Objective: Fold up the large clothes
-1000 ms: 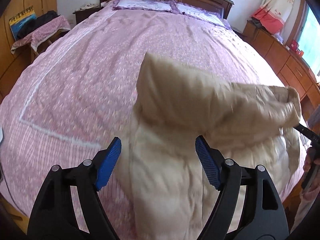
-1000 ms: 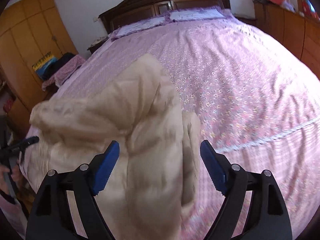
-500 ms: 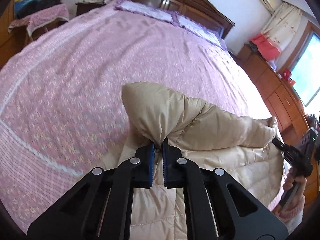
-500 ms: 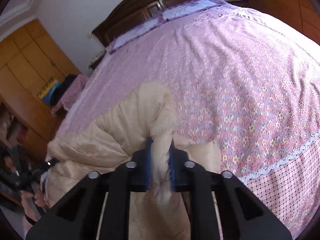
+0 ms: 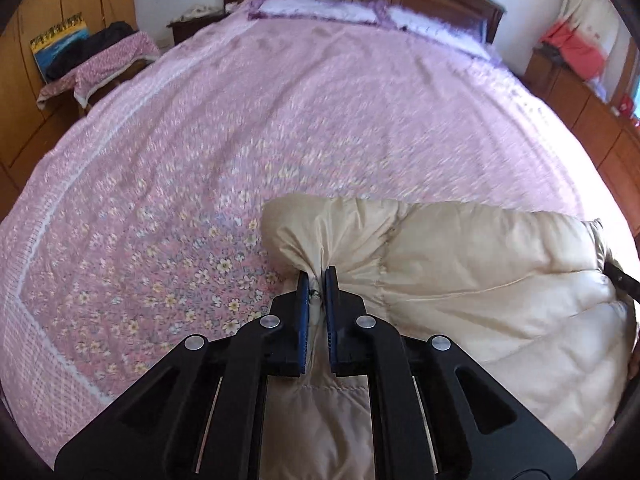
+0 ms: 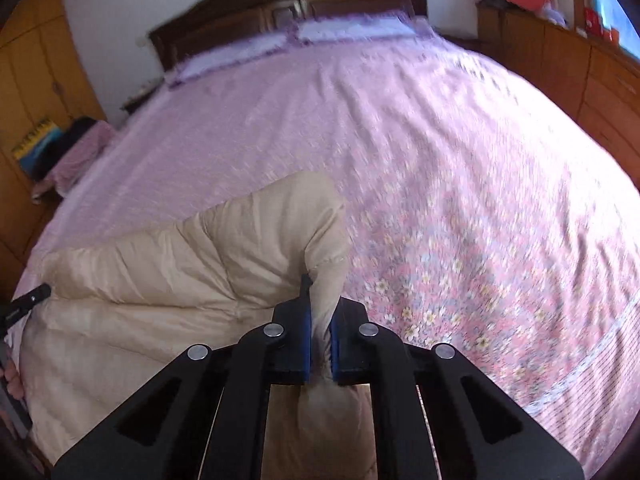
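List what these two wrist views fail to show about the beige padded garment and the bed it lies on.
- Padded garment: its near end is hidden behind the left gripper in the left wrist view, and behind the right gripper in the right wrist view.
- What kind of garment it is: bunched, so sleeves or hood cannot be told apart.
- Bedspread: far pattern smeared by blur.
- Pillows: blurred, count unclear.

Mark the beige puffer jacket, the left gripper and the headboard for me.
beige puffer jacket [image 5: 480, 264]: left wrist view, on the raised quilted fold.
left gripper [image 5: 319, 276]: left wrist view, midway between its fingertips, pinched on jacket fabric.
headboard [image 6: 288, 4]: right wrist view, on the dark wooden centre panel.
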{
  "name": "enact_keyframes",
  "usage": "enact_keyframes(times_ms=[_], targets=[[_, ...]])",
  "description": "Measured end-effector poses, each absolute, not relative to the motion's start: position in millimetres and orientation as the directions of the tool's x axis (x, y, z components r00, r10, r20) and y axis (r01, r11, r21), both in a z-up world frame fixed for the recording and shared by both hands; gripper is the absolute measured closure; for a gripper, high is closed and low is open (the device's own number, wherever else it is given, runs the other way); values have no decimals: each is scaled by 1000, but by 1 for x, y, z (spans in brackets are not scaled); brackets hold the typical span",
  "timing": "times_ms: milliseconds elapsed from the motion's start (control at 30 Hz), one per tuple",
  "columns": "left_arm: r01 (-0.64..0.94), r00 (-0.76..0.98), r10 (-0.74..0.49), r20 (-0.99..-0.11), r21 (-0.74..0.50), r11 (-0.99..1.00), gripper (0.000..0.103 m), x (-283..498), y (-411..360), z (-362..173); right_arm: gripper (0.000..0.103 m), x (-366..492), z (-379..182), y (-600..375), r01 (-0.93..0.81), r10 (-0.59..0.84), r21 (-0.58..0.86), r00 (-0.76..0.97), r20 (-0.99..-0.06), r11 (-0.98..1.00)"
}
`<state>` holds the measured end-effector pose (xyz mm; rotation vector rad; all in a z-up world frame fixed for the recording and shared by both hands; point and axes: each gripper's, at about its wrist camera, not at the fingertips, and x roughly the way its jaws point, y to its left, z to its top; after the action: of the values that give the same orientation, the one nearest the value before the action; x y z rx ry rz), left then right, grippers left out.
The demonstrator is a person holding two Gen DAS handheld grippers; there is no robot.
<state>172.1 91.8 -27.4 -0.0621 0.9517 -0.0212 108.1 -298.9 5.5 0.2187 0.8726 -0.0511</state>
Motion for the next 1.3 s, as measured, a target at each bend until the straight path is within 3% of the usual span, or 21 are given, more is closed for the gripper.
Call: enact_keyframes(times_ms=[167,367,433,533,600,767,1300], targets=[[-25,549,-47,-835,-73,997,94,186,93,-47,94,121,-28,-304,175,44,179,583,-811,968],[-15,526,-45,-849,-62,998,87,187,92,-52,89,124,-41,-303,189,49,184,556,-830,965],[-9,527,-44,-849,-57,998,64,182,93,-46,88,122,-39,-305,186,64,199,557,-828,962],[6,547,-52,-835,-58,998,40,161,96,-26,68,112,-28,-312,182,100,244,570,-816,953],[14,550,-79,-831,-85,996,39,146,97,-16,49,101,-17,-315,167,123,270,590,-798,948],[37,548,-134,-826,-136,990,37,102,84,4,35,55,11,-323,133,206,367,633,-746,921],[242,498,-233,-835,-125,962,37,32,-3,13,20,-14,5,-326,136,232,393,618,-751,909]])
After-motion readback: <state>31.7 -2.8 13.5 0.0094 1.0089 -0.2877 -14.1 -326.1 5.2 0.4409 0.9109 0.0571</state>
